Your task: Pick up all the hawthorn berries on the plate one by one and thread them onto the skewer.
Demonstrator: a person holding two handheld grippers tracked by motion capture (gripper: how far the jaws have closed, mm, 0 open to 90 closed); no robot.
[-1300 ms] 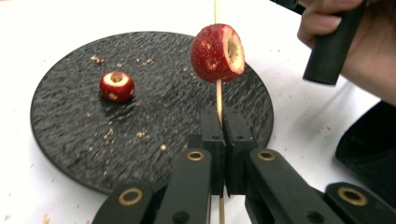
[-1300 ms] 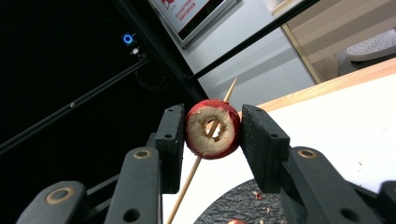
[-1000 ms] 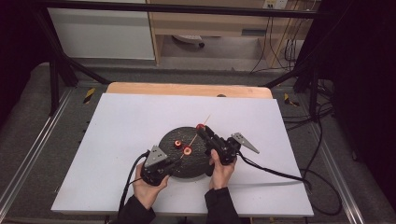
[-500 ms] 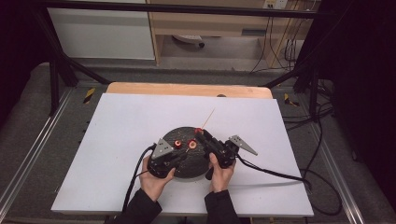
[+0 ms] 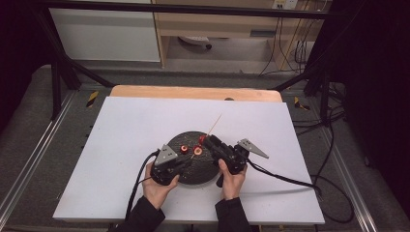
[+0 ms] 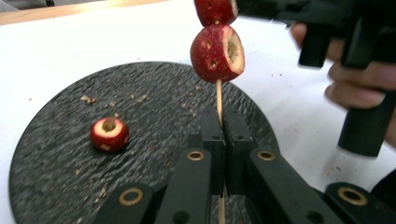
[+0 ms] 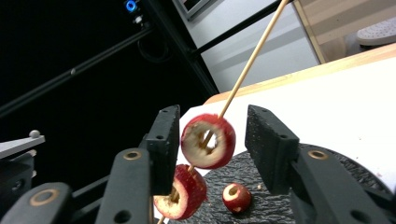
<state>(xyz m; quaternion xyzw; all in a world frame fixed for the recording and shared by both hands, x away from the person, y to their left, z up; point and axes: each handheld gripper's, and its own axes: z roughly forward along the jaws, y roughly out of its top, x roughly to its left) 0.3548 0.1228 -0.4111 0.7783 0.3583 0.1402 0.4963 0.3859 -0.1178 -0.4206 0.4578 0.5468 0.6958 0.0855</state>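
Two cored red fruit pieces (image 6: pixel 217 52) on a thin wooden skewer (image 7: pixel 252 58) above the round black slate plate (image 6: pixel 154 88).
Left gripper (image 6: pixel 223 135) clamps the skewer; right gripper (image 7: pixel 212 140) spread wide around the upper piece.

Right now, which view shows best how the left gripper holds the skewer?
The left gripper view: the left gripper has its jaws shut on the skewer just below two threaded fruit pieces. The high view shows the skewer as a thin line. The right gripper view shows its upper length, not the grip.
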